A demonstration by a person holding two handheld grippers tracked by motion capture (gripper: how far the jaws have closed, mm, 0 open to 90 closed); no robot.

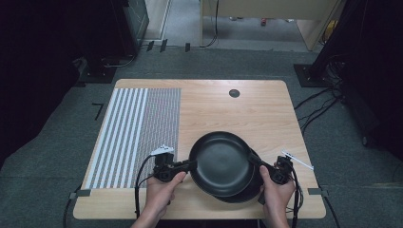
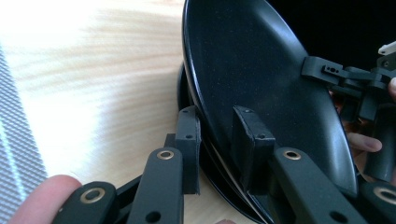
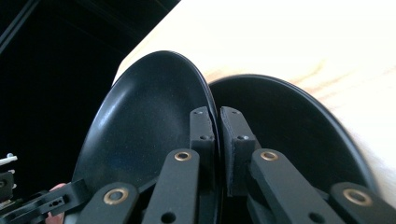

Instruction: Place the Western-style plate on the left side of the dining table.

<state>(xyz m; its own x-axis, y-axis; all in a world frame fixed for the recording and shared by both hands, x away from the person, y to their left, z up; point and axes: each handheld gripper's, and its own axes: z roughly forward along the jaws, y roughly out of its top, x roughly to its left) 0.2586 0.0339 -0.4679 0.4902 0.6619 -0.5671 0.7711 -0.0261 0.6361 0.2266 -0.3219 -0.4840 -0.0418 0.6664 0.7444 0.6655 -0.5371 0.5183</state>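
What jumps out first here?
A round black plate, gripped at opposite rim edges by the left claw and right claw, sits over a second black plate near the front of the light wooden table. A grey-and-white striped mat covers the table's left side.

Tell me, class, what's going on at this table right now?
A person grips the upper black plate by opposite rims, with the left hand-held gripper and the right hand-held gripper both clamped shut on it. It sits above a second black plate lying on the wooden table, partly overlapping it.
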